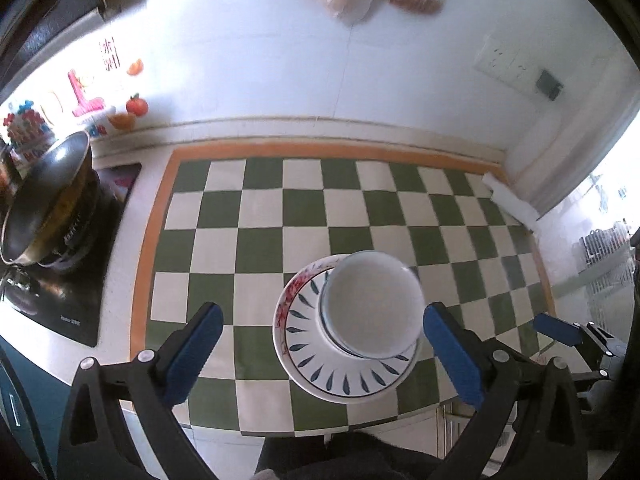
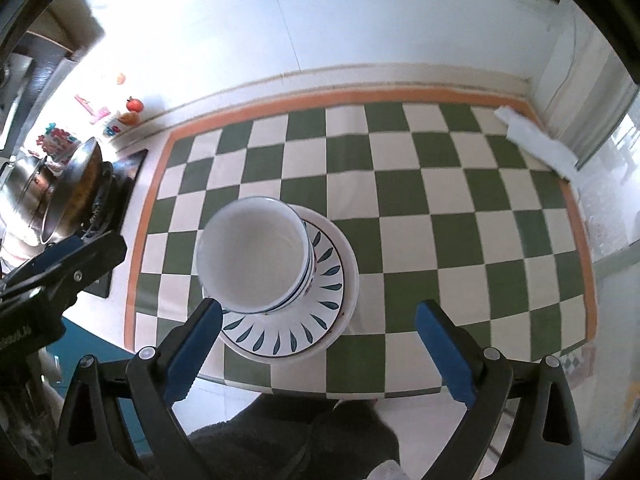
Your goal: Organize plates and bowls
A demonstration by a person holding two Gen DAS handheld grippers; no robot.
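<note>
Left wrist view: left gripper (image 1: pixel 320 354) jaws spread wide, nothing between the pads, nothing touched. Stack of bowls (image 1: pixel 370 306) sits ahead between the fingers, nested, top bowl empty, standing on a leaf-patterned plate (image 1: pixel 340 376) over a floral plate (image 1: pixel 285 304). Right wrist view: right gripper (image 2: pixel 318 354) likewise wide open, empty; same bowls (image 2: pixel 252 258) lie ahead, toward its left finger (image 2: pixel 192 354), apart from it. Stack rests on the checkered mat (image 1: pixel 248 216), near the mat's near edge. Mat beyond the stack is bare up to the orange border. Wok (image 1: pixel 44 200) on the stove, far left. White folded cloth (image 2: pixel 536 142) at the far right corner.
</note>
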